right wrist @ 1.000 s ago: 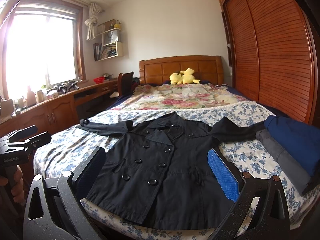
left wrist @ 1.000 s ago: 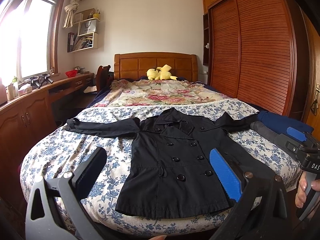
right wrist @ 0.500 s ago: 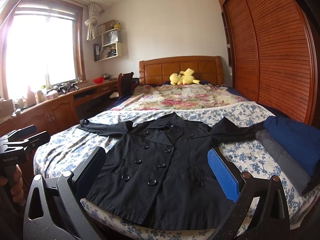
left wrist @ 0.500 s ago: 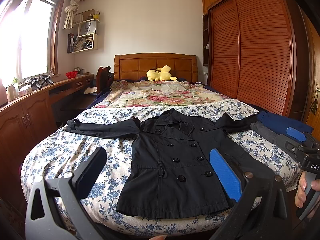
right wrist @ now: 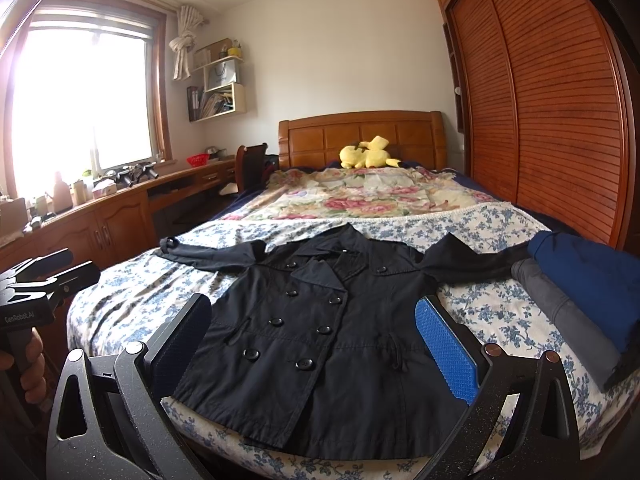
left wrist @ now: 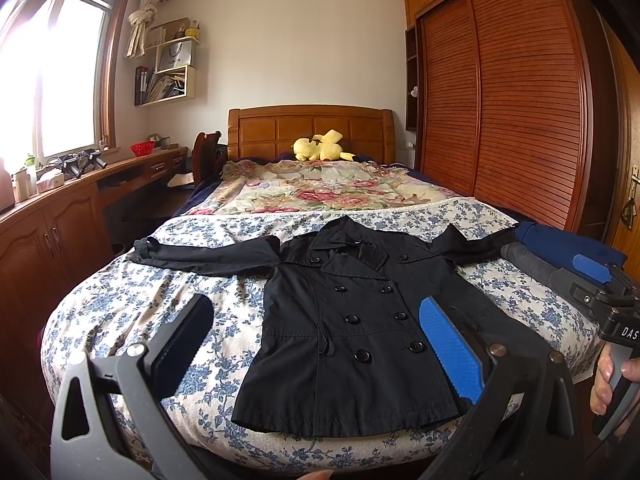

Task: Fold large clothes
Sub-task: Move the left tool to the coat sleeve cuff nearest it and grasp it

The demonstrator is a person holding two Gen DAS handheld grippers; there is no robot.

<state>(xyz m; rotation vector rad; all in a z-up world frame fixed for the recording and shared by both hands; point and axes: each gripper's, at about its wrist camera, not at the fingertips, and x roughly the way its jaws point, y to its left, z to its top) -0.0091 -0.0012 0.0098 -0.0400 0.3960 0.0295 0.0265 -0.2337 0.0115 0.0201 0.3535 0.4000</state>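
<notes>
A black double-breasted coat (left wrist: 352,320) (right wrist: 320,328) lies flat, front up, on the blue-flowered bed cover (left wrist: 160,304) (right wrist: 152,292). Both sleeves are spread out sideways, and the hem lies at the near edge of the bed. My left gripper (left wrist: 316,320) hovers open before the hem, with nothing between its fingers. My right gripper (right wrist: 312,320) is open too and hangs over the near bed edge, empty. Each gripper shows at the edge of the other's view, held by a hand: the right one (left wrist: 600,280) and the left one (right wrist: 40,276).
Folded blue and grey clothes (right wrist: 580,292) (left wrist: 560,252) are stacked at the bed's right edge, over the coat's right sleeve end. A floral quilt (left wrist: 320,188) and a yellow plush toy (left wrist: 320,148) lie towards the headboard. A wooden desk (left wrist: 60,208) runs along the left, a slatted wardrobe (left wrist: 500,100) along the right.
</notes>
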